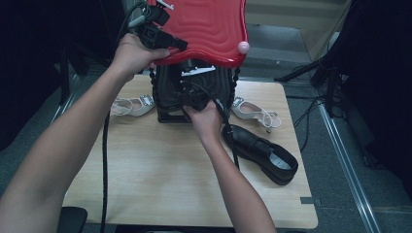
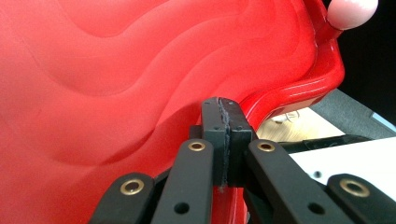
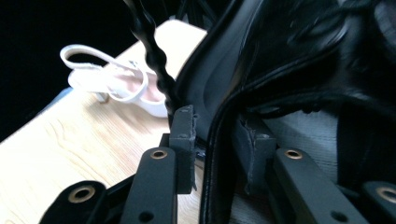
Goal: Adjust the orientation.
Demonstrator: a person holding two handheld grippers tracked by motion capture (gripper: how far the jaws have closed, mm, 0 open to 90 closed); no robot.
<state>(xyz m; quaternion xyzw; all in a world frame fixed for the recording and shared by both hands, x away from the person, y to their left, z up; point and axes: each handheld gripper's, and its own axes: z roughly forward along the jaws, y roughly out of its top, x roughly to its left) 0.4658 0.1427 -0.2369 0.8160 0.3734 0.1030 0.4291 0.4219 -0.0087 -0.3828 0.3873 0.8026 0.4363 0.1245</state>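
Observation:
A red ribbed lid (image 1: 204, 29) (image 2: 116, 93) is tilted up over a black case (image 1: 167, 92) at the back of the table. My left gripper (image 1: 180, 44) (image 2: 226, 116) rests against the lid's left edge with its pads together; I cannot tell if they pinch the lid. My right gripper (image 1: 193, 96) (image 3: 218, 135) reaches into the case. Its jaws stand apart on either side of the thin rim of a black shoe (image 3: 289, 70) with a grey lining, and the pads do not press on it. A second black shoe (image 1: 260, 153) lies on the table to the right.
One white sandal (image 1: 131, 106) (image 3: 116, 84) lies left of the case and another (image 1: 255, 112) right of it. A pink knob (image 1: 243, 47) (image 2: 350, 11) sits at the lid's corner. A black beaded cord (image 3: 154, 56) hangs beside the case. The wooden table (image 1: 160, 179) has open space in front.

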